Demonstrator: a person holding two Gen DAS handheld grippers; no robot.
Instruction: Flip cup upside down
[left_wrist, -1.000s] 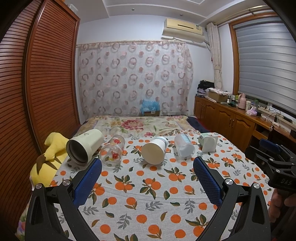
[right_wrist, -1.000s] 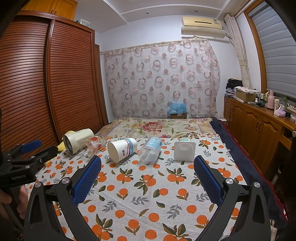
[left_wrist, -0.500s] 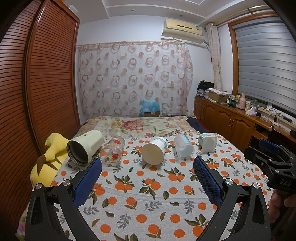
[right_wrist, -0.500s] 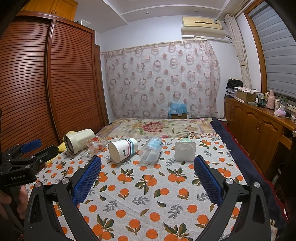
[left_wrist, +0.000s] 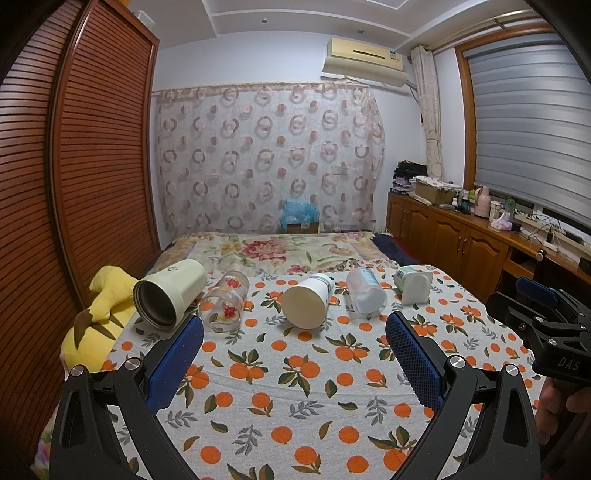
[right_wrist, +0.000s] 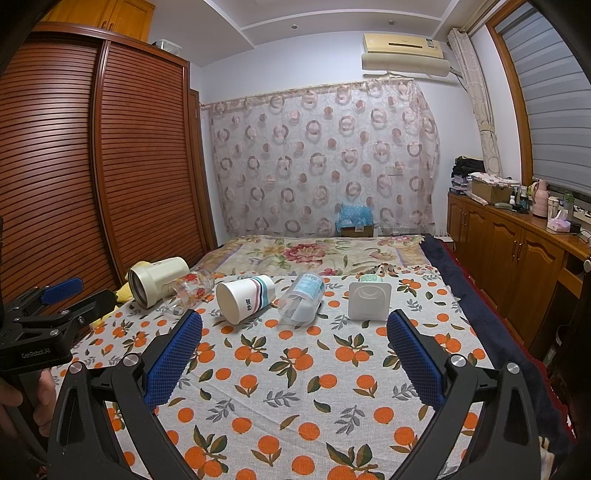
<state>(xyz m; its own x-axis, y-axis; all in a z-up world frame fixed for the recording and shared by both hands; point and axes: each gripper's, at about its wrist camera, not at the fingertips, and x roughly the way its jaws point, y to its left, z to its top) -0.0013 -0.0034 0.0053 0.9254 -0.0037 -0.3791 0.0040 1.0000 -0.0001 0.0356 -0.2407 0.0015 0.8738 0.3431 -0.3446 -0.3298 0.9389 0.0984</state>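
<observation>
— What lies on the orange-print cloth (left_wrist: 295, 376), from the left?

— Five cups, all on their sides: a cream tumbler (left_wrist: 168, 291), a flowered glass (left_wrist: 223, 301), a striped paper cup (left_wrist: 308, 302), a clear plastic cup (left_wrist: 365, 291), a square white cup (left_wrist: 413, 286).

— And the claws?

— The left gripper (left_wrist: 293, 350) and right gripper (right_wrist: 293, 350) both hover spread wide, holding nothing, short of the row.

a bedroom with pale walls. a slatted wooden wardrobe (right_wrist: 92, 166) fills the left side. a sheer curtain (left_wrist: 266, 158) with ring patterns hangs on the far wall, an air conditioner (left_wrist: 365, 61) above it. on the right, low wooden cabinets (right_wrist: 513, 254) stand beneath a window with grey blinds (left_wrist: 528, 125).
</observation>
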